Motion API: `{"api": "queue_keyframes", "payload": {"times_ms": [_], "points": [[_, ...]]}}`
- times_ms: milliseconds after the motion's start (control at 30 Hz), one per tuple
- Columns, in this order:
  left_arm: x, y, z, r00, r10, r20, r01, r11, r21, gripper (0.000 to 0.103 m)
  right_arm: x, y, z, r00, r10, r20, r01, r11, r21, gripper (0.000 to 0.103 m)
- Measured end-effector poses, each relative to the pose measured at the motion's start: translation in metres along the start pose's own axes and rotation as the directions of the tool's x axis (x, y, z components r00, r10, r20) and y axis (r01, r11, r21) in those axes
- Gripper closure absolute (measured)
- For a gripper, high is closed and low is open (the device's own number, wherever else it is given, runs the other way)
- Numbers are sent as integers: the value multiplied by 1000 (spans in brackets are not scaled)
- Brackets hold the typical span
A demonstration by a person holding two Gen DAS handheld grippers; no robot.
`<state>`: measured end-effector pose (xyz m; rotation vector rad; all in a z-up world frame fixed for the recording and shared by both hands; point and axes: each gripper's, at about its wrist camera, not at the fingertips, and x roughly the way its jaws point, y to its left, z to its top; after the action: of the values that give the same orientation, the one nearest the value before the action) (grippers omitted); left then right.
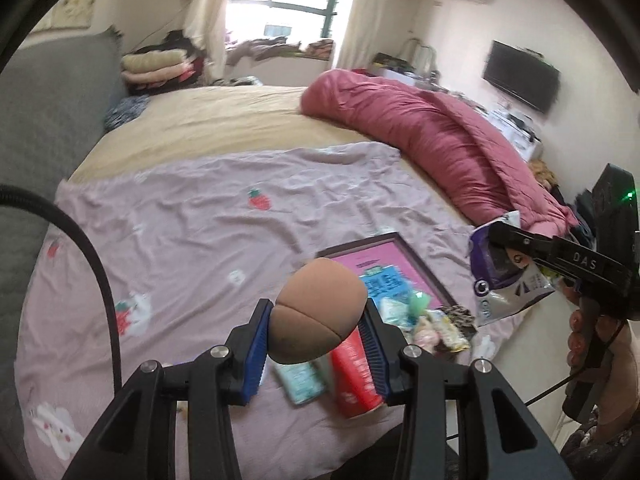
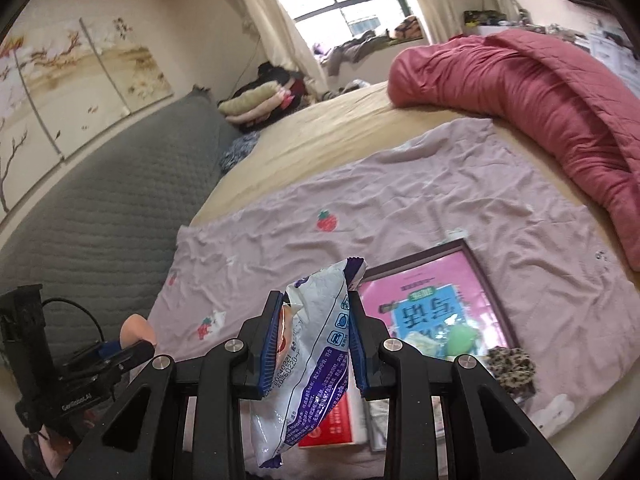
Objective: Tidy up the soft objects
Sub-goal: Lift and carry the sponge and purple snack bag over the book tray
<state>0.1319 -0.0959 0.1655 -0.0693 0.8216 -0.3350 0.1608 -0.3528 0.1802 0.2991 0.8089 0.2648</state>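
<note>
My left gripper is shut on a brown egg-shaped sponge and holds it above the pink strawberry-print blanket. My right gripper is shut on a white and purple snack bag, held above the blanket. The right gripper with the bag shows at the right of the left wrist view. The left gripper with the sponge shows at lower left of the right wrist view. A pink framed board on the blanket holds a green soft item and small packets.
A red packet and a teal packet lie below the left gripper. A leopard-print cloth lies beside the board. A rolled red quilt lies at the bed's right. A grey headboard runs along the left.
</note>
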Motion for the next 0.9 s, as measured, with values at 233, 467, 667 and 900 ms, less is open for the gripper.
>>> {"api": "queue_keyframes", "payload": {"times_ms": [233, 467, 667, 900], "points": [[8, -50, 16, 999, -39, 1, 38, 997, 64, 59, -32, -32, 2, 998, -20, 58, 17, 999, 47, 72], [15, -88, 22, 997, -75, -7, 75, 989, 124, 59, -57, -56, 6, 993, -57, 106, 49, 996, 78, 72], [30, -113, 20, 994, -100, -39, 105, 983, 153, 59, -73, -74, 4, 987, -92, 134, 78, 992, 103, 72], [55, -131, 11, 989, -116, -90, 130, 977, 171, 59, -83, -89, 1, 983, -110, 149, 91, 988, 128, 72]]}}
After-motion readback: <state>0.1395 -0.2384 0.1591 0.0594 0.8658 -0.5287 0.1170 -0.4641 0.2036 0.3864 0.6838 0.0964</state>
